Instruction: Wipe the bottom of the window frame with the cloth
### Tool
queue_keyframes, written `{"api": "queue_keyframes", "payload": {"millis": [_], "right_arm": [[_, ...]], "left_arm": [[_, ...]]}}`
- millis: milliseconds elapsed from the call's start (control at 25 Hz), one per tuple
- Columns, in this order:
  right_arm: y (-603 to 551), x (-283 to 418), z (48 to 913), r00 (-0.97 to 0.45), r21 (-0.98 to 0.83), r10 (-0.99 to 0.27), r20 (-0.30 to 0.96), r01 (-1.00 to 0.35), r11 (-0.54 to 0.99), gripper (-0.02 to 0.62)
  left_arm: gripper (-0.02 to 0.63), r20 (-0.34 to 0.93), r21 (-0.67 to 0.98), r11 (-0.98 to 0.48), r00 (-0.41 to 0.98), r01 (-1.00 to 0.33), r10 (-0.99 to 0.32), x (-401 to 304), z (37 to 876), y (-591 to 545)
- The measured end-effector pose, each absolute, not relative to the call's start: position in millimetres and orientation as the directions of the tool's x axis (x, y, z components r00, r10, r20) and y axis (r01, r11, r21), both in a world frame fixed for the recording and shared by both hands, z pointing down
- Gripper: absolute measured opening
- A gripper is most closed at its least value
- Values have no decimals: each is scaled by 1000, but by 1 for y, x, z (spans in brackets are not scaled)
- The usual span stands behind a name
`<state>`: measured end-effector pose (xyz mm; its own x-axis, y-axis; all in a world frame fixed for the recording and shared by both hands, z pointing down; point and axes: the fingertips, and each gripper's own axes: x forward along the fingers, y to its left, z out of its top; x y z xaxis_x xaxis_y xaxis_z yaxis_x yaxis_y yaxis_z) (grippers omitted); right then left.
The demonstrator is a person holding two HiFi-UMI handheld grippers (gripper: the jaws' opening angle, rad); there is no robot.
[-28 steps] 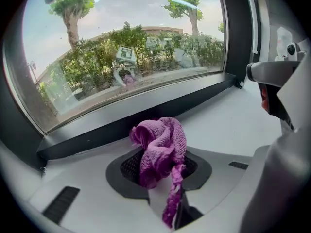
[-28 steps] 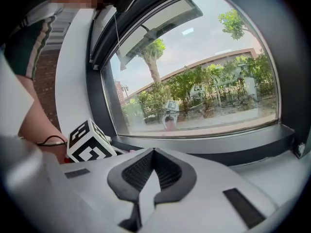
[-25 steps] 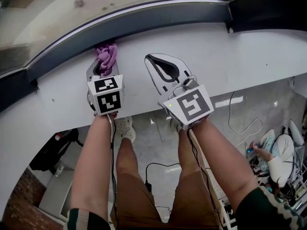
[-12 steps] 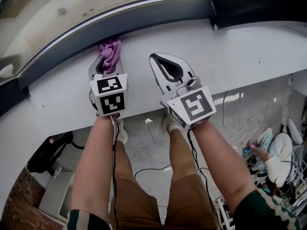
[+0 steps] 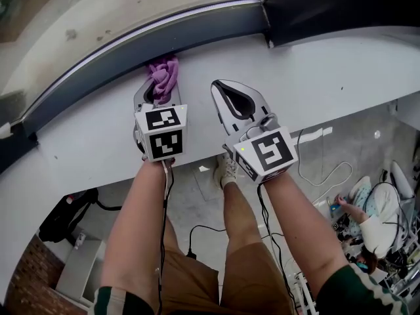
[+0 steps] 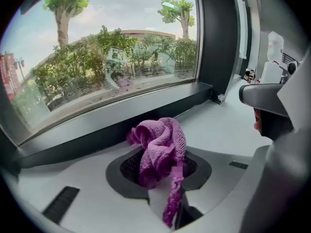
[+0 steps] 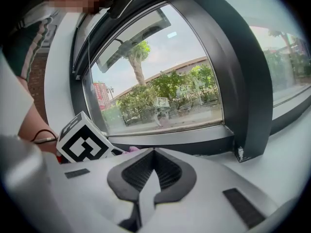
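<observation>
Glass of the curved window (image 5: 98, 18) fills the top of the head view, and through it, in the left gripper view, we see trees and hedges outside. Below the glass runs the dark bottom rail of the window frame (image 5: 197, 31), which ends to the right at a dark upright post (image 5: 328, 5). Under the rail lies the white sill (image 5: 341, 64), a broad band that runs from side to side in the head view. Past the sill's near edge we see the grey floor (image 5: 203, 202) with a white cable (image 5: 314, 169) lying on it.

We hold both grippers over the sill, side by side and pointing at the rail. The left gripper (image 5: 159, 92) is clamped on the purple cloth (image 6: 158, 147). The cloth bunches out past the jaw tips, and one strand hangs back between the jaws. Its front end reaches the foot of the rail, at the sill's far edge, as far as the head view shows.

The right gripper (image 7: 154, 152) has its jaws together with nothing between them. It stops short of the rail, well left of the post, and we cannot tell whether it touches the sill. Each gripper carries its marker cube (image 5: 162, 133) at the wrist end, near the sill's near edge.
</observation>
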<state>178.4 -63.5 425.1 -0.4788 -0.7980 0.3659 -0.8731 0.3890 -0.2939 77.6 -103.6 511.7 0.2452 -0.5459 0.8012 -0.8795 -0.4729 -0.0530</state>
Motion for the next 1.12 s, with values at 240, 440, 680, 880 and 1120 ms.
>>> {"api": "queue_keyframes", "payload": {"millis": [240,440,680,880,1120], "right_arm": [[-63,220,428,-435,-293,-820,372,-893,341,14],[-58,247,428,-411,-295,-834,368,-902,314,14],[-50,277,426,-372,-296,-853,367,-916,273,14],[-43,304,428,-330,-298,-872,362,-927,227,14],[-36,316,427,-318,-306,-876,362,-929,211,14]], "left_arm": [[124,800,-34,-497,274,-867,-533,121,513,-106],[124,793,-23,-549,319,-836,-519,165,513,-106],[124,779,-19,-598,363,-801,-511,212,513,-105],[124,780,10,-609,387,-793,-491,242,513,-105],[124,776,54,-657,446,-752,-446,277,513,-102]]}}
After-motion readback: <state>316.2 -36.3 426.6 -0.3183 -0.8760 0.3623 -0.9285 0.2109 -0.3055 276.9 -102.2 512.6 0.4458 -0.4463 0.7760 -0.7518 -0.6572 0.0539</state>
